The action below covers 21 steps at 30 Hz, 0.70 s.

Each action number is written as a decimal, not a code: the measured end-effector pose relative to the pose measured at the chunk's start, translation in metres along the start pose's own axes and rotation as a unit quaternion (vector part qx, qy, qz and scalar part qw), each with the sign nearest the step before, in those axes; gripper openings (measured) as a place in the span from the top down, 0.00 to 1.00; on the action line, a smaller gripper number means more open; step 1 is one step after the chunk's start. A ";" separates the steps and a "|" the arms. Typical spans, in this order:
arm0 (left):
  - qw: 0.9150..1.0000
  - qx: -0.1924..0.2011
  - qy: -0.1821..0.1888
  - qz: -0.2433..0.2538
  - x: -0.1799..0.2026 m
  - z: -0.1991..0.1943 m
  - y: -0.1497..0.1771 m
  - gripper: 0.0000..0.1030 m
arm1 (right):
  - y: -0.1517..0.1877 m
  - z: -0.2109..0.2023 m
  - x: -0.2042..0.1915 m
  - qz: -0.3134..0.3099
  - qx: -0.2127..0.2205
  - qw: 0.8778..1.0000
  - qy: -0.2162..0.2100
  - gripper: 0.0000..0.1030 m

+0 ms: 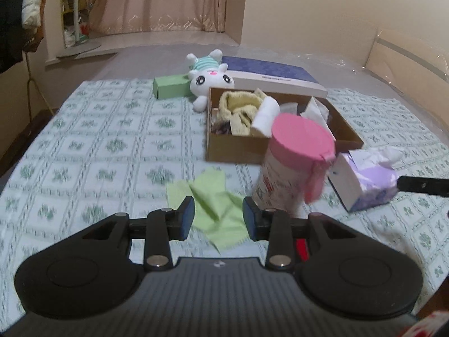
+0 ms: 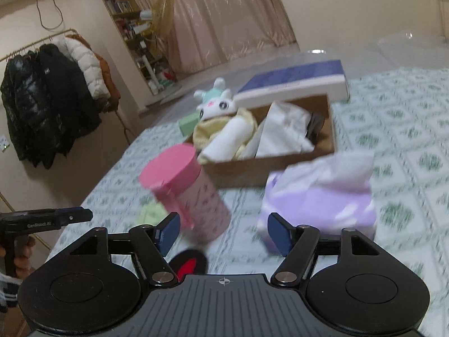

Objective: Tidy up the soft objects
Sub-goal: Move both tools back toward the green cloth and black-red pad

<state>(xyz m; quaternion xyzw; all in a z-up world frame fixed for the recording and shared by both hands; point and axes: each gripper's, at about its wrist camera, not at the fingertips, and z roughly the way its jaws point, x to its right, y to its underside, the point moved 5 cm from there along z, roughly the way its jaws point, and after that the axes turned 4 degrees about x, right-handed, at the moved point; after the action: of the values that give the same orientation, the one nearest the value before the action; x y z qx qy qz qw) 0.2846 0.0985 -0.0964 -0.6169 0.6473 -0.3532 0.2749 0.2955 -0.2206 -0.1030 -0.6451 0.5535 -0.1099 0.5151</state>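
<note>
A light green cloth lies flat on the patterned bedspread, just beyond my left gripper, which is open with nothing between its pads. A brown cardboard box holds a yellow towel, a white rolled cloth and a white bag. In front of it stand a pink-lidded canister and a purple tissue pack. My right gripper is open, pointing at the gap between those two and touching neither. A white plush bunny lies behind the box.
A green carton and a flat blue-and-white box lie at the far side of the bed. Coats hang on a rack to the left. A hand holds the left gripper at the bed's left edge.
</note>
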 end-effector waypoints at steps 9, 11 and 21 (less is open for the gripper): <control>0.999 -0.015 -0.022 -0.028 0.014 -0.030 0.037 0.65 | 0.038 -0.003 -0.028 0.019 -0.029 0.999 0.009 0.31; 0.999 -0.020 -0.024 -0.033 0.016 -0.035 0.044 0.64 | 0.046 -0.002 -0.034 0.020 -0.037 0.999 0.011 0.31; 0.998 -0.040 -0.041 -0.033 0.027 -0.044 0.071 0.63 | 0.079 0.006 -0.065 -0.020 -0.070 0.997 0.024 0.30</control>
<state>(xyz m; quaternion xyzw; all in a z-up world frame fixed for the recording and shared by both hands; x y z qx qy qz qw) 0.2046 0.0765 -0.1249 -0.6628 0.6280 -0.3103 0.2647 0.2293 -0.1526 -0.1400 -0.6875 0.5592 -0.0971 0.4530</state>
